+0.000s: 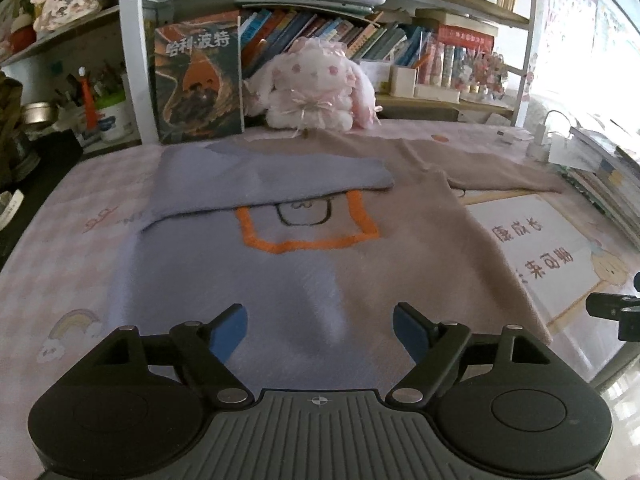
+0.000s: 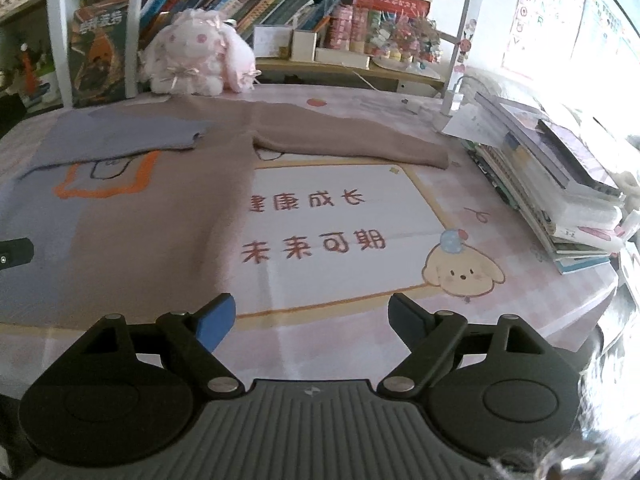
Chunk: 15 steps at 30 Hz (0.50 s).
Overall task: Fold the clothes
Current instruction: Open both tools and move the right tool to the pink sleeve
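Bookshelves crowded with books (image 1: 320, 32) rise behind a pink checked worktop (image 1: 60, 264) in the left wrist view, with a pink plush rabbit (image 1: 316, 88) sitting at 12 o'clock and a dark boxed book set (image 1: 200, 80) standing just beside it at 11 o'clock. Spread flat across the middle lies the sweater (image 1: 304, 280), half lavender and half tan, with an orange outline stitched on its chest; its lavender sleeve (image 1: 272, 176) is folded across the body, while the tan sleeve (image 1: 500, 172) stretches out toward 2 o'clock. At 6 o'clock the left claw (image 1: 320, 332) hovers over the sweater's near hem, its blue pads wide apart and holding nothing. In the right wrist view the sweater (image 2: 140, 216) fills the 9 to 11 o'clock area, beside a white printed panel (image 2: 340, 220) on the worktop and a cartoon puppy (image 2: 464, 272) at 4 o'clock. A stack of books (image 2: 552, 184) sits at 3 o'clock. The right claw (image 2: 312, 320) at 6 o'clock stands wide open and empty above the worktop, just off the sweater's near corner.
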Available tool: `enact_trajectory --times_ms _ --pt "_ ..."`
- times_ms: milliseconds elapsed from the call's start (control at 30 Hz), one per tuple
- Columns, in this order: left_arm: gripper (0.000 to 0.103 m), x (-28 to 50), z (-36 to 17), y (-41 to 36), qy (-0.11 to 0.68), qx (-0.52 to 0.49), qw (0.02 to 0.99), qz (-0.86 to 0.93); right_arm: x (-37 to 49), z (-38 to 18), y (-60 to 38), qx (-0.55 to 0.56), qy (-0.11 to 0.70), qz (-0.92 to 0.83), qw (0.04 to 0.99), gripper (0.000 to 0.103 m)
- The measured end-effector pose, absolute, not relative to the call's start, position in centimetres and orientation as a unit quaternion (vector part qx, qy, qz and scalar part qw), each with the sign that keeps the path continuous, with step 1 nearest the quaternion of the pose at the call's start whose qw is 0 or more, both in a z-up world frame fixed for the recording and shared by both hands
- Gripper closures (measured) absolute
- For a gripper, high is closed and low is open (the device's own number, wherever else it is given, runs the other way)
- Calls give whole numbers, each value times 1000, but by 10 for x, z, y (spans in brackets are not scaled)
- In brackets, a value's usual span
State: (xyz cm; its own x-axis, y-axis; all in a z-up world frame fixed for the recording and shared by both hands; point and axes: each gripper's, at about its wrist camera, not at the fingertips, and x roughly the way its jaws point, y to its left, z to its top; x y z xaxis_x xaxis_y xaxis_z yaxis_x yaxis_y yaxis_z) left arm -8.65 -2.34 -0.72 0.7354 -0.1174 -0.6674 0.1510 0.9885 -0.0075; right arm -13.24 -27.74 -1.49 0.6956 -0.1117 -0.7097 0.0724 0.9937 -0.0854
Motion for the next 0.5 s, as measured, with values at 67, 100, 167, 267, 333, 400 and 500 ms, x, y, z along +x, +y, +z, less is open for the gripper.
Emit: enact_trajectory --times_ms 67,100,167,267,333,400,500 --pt "20 -79 -7 -36 355 27 932 -60 -121 -17 -289 -23 386 -46 921 20" --pt "20 -75 -7 -42 354 27 933 -54 -116 -18 -295 -23 384 -43 922 20" --pt "20 -65 -5 -56 353 24 934 -40 -100 -19 -309 -24 381 -36 923 20" --pt "20 -51 -2 -73 346 15 938 -18 -72 -17 -335 -20 375 -23 927 20" --pt "20 -42 -1 -83 343 5 939 -1 -53 -15 -353 -20 364 -16 931 19" --pt "20 -35 -2 -93 340 -10 940 15 -36 -15 -369 -18 357 -12 934 18" --pt "20 -28 -4 -107 343 -28 938 28 -13 -19 -394 -11 358 -7 934 18"
